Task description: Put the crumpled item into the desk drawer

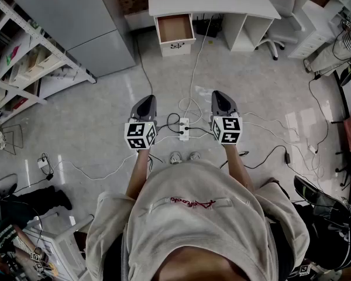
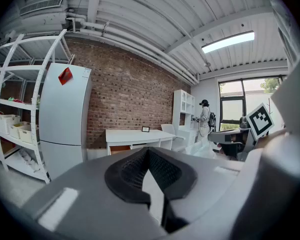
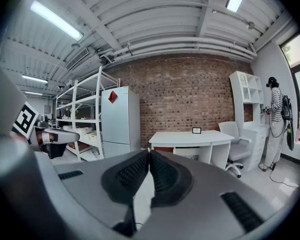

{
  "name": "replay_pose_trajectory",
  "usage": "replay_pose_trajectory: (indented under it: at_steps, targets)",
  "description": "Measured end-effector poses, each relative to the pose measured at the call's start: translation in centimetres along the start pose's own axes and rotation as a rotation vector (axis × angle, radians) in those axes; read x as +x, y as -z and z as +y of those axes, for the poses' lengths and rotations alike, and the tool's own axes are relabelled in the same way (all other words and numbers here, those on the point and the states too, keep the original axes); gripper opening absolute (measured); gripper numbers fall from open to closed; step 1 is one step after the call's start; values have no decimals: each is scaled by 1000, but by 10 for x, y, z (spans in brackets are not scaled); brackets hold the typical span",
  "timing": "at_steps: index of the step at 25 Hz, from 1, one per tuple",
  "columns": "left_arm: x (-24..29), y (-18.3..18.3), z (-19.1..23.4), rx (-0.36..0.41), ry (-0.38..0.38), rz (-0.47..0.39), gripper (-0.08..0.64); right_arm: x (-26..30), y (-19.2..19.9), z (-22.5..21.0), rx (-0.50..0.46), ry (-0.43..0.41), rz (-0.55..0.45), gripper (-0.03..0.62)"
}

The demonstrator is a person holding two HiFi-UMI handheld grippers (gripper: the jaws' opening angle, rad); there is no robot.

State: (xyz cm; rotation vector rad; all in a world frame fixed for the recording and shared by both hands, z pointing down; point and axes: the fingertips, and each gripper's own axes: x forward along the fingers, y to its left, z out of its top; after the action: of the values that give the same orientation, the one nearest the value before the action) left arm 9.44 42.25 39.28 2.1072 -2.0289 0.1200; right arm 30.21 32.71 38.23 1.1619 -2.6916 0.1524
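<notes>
- While the drawer (image 1: 175, 27) of the white desk (image 1: 213, 2) stands pulled out, only its brown bottom shows from the head view.
- Where the crumpled item lies I cannot tell; no view shows it clearly.
- White bins (image 2: 14, 126) sit on the shelf (image 2: 10, 69) at the left; what they hold is too small to make out.
- Both bare forearms (image 1: 138, 170) reach forward from the body, side by side and about level.
- The left gripper (image 1: 145, 99) points toward the desk, well apart from it; its own view shows its jaws clenched together at the tips with nothing between them.
- The right gripper (image 1: 222, 95) is held parallel to it, also aimed at the desk; its jaws are likewise pressed together and hold nothing.
- A power strip (image 1: 183, 129) lies on the floor (image 1: 105, 110) below, between the two grippers as seen from the head.
</notes>
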Motion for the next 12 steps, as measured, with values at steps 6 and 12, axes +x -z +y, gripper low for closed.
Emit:
replay_pose_trajectory:
  at_steps: [6,12]
  targets:
    - [3,2,-8,-2,-8,-2,9,0,3,-6,-2,-14,-3,15]
    - [2,4,-22,-1,-28,3,9,-6,7,-13,-3,-43,-2,15]
